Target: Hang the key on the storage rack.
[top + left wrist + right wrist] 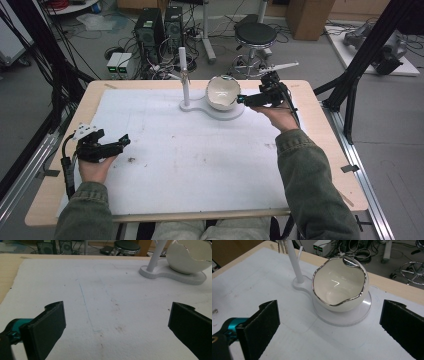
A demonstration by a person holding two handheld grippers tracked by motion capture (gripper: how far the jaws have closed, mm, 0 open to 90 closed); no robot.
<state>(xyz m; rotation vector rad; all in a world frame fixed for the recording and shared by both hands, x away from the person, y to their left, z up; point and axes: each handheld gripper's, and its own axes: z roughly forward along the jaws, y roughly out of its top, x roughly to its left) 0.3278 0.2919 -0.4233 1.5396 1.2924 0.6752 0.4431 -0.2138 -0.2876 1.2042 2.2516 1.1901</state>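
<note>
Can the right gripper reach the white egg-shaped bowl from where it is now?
Probably yes. The right gripper is open and sits just beside the bowl, whose opening faces it. Nothing lies between them; the white post stands off to one side.

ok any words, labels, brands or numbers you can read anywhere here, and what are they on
None can be read.
The white bowl, its white stand and the white mat bear no print.
The computer towers and small white boxes on the floor are too small and blurred to tell.
</note>
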